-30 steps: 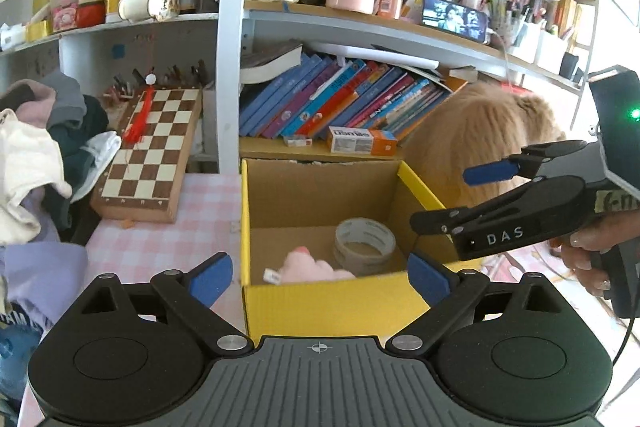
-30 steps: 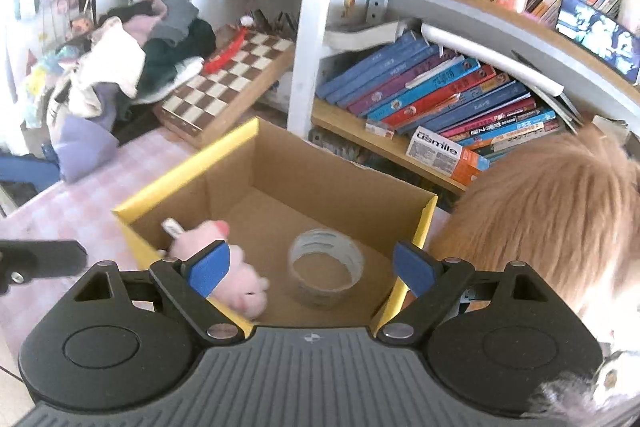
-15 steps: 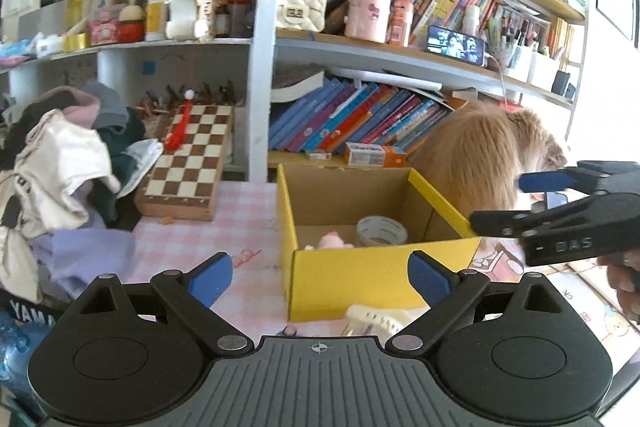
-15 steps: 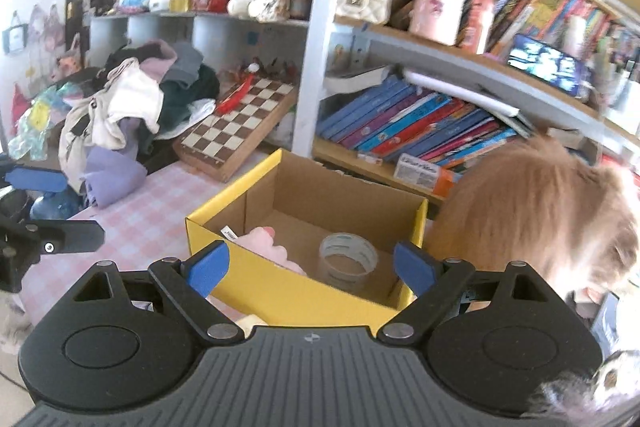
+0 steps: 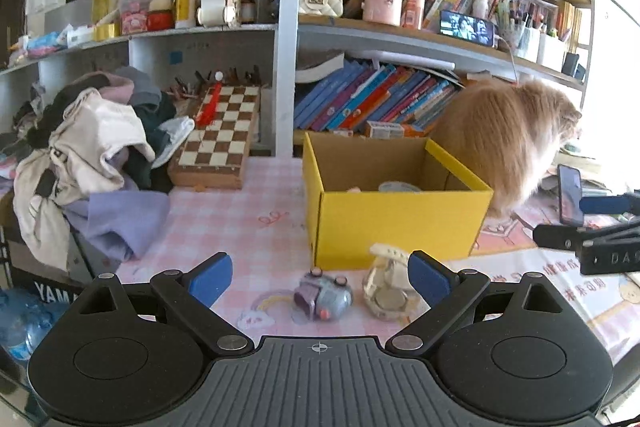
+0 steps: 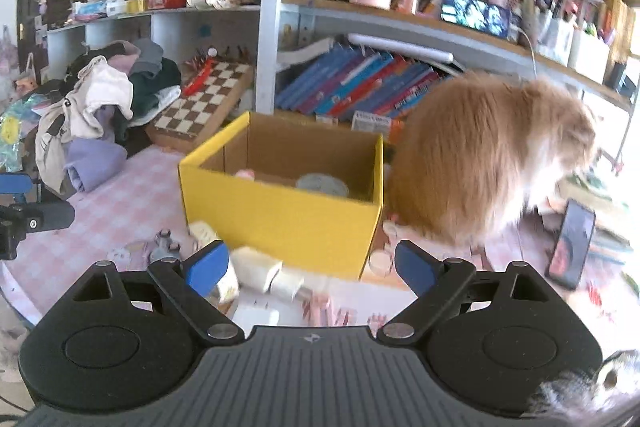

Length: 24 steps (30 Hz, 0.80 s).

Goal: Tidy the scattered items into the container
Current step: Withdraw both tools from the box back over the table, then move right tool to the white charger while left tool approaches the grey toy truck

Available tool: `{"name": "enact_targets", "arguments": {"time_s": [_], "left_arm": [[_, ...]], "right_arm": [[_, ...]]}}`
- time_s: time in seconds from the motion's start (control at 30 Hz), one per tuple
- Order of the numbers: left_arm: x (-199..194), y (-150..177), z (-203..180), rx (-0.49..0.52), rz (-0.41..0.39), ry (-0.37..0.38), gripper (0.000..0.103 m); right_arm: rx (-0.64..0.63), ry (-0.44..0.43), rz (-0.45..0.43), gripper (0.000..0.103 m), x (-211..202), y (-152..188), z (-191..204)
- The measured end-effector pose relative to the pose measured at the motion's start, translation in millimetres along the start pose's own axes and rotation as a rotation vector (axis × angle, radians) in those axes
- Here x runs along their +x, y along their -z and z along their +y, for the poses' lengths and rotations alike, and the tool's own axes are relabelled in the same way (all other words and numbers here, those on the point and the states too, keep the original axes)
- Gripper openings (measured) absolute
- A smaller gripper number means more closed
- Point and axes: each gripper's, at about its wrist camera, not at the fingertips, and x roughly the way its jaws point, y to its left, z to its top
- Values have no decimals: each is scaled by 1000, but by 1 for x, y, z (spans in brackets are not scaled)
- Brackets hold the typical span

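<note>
While both grippers are hanging over the near side of the desk [image 5: 224, 203] with nothing in them, the trouble I am watching for is mostly about what is sitting around the yellow box [image 5: 394, 223]. The left gripper [image 5: 320, 273] is holding its fingers wide apart, and a small grey toy [image 5: 323, 298] and a cream watch [image 5: 387, 291] are lying on the pink cloth between and just beyond them, close to the box's front wall. The right gripper [image 6: 310, 263] is also standing open and empty, with a jumble of white and pink bits [image 6: 256, 269] lying just under its fingers; that view is blurred, so I cannot say what each piece is.

A roll of tape [image 6: 322, 185] and a pink soft toy [image 6: 245, 173] are already lying inside the box. The grey toy and the watch are lying almost touching, so a closing grip is likely to be catching both, or nudging one away. The watch is resting near the cardboard, and a finger coming in low may be shoving the light box back. The fluffy ginger cat [image 6: 484, 155] is sitting right beside the box, and a swing of the right gripper could be startling it into the box or onto the propped phone [image 6: 570, 245].
</note>
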Motion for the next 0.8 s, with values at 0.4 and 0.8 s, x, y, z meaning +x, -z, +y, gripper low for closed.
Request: {"name": "enact_targets", "arguments": {"time_s": [0.4,0.8], "left_arm": [[2,38,-7,7,142,-7,100],[3,55,-21,57,224,37,100]], "right_arm": [[27,26,120,91,-8,61,28],[38,-25,206,92,-5,80,40]]}}
